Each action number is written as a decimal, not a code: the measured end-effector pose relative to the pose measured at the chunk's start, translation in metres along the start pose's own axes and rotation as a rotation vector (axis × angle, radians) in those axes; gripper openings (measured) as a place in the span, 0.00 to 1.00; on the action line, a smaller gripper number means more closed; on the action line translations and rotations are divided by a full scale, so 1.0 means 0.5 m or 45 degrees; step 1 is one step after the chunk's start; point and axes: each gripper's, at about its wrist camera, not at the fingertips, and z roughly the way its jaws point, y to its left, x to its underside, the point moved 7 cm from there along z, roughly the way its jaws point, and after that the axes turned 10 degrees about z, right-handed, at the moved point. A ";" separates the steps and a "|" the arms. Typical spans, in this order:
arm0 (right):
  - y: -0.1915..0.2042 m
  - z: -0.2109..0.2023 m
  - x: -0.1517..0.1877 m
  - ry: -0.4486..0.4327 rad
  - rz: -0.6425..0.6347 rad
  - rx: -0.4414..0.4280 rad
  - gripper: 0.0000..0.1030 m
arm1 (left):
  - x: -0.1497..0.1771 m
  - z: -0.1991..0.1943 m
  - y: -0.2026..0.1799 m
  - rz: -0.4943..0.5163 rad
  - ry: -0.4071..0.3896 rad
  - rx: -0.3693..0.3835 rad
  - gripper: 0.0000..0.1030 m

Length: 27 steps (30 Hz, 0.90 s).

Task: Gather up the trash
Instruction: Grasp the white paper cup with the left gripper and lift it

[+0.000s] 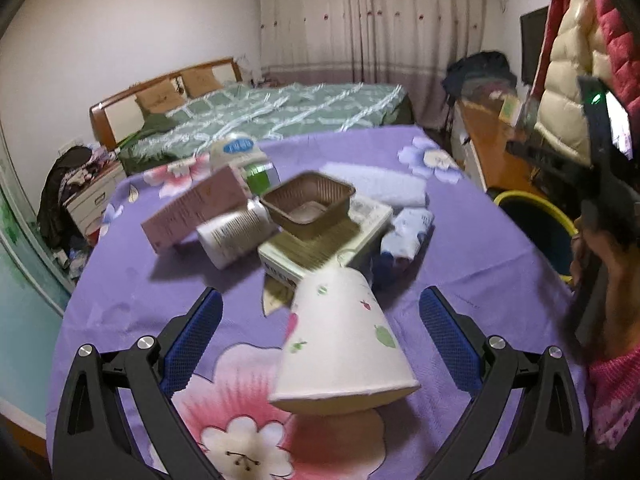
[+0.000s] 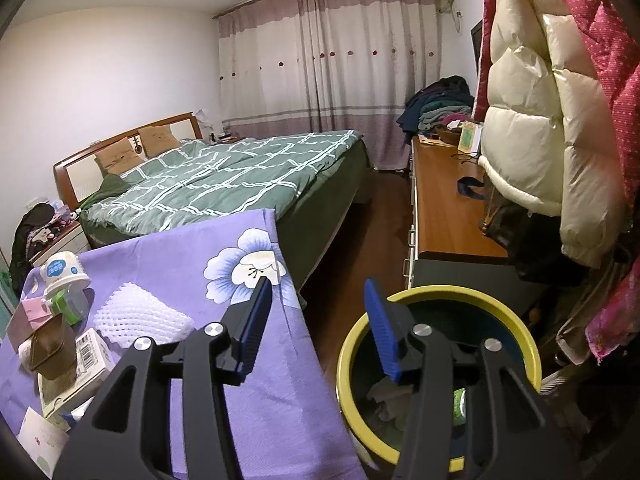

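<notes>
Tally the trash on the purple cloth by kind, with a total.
Paper cups: 2
Boxes: 2, pink and white
Brown tray: 1
Foam net: 1
Tub: 1
Green bottle: 1
Blue-white packet: 1
Total: 9

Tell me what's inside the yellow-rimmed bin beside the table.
The bin holds a green-labelled item and pale crumpled pieces at the bottom. The right gripper and its fingers cover much of the inside, so more may lie hidden.
</notes>
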 end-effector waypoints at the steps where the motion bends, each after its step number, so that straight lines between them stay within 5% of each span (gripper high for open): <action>1: 0.002 0.001 0.002 0.004 -0.003 -0.006 0.47 | 0.002 0.010 -0.003 -0.004 0.026 0.002 0.94; 14: 0.013 0.000 0.009 0.044 0.013 -0.091 0.56 | 0.037 0.119 -0.005 -0.008 0.275 -0.017 0.93; 18: 0.014 -0.002 0.007 0.048 0.016 -0.106 0.56 | 0.038 0.125 -0.007 -0.006 0.295 0.021 0.69; 27: 0.005 -0.007 0.002 0.054 0.029 -0.111 0.56 | 0.008 0.077 -0.022 0.018 0.244 0.094 0.62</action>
